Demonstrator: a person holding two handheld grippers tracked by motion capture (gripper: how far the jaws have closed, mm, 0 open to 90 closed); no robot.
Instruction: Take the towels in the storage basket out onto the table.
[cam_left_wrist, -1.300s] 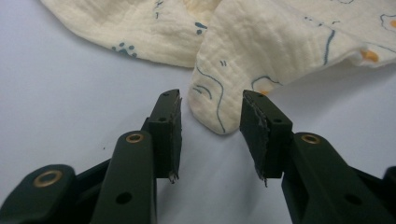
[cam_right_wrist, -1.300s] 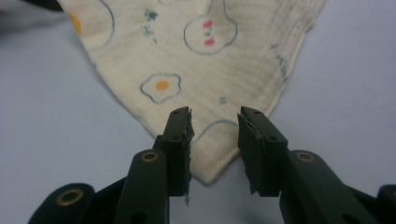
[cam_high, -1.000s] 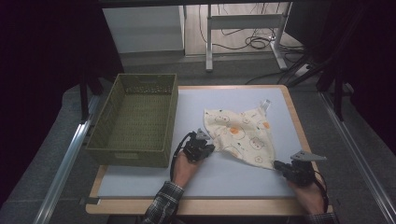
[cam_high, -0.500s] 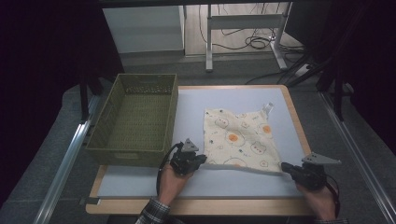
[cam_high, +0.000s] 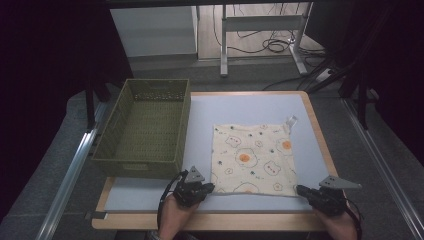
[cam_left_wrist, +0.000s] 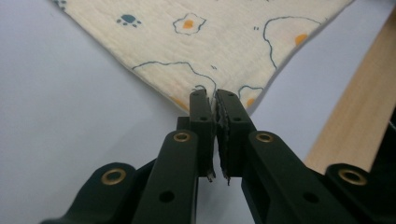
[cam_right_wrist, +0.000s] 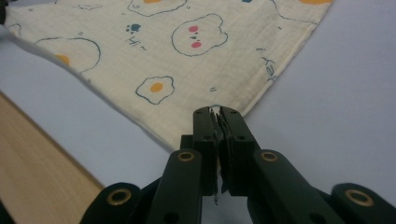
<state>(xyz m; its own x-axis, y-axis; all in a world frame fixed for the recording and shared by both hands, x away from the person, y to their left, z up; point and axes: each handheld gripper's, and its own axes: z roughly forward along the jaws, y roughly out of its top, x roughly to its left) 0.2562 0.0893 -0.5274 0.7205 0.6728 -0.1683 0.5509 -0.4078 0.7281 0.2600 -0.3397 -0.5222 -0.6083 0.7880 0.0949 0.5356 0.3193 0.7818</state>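
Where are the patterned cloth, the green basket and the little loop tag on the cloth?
cloth (cam_high: 252, 157), high view, middle of the fabric.
green basket (cam_high: 134, 167), high view, its near wall.
loop tag (cam_high: 290, 121), high view, at the cloth's far right corner.

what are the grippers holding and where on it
Both hold the cloth: the left gripper pinches its near left corner, the right gripper its near right corner.
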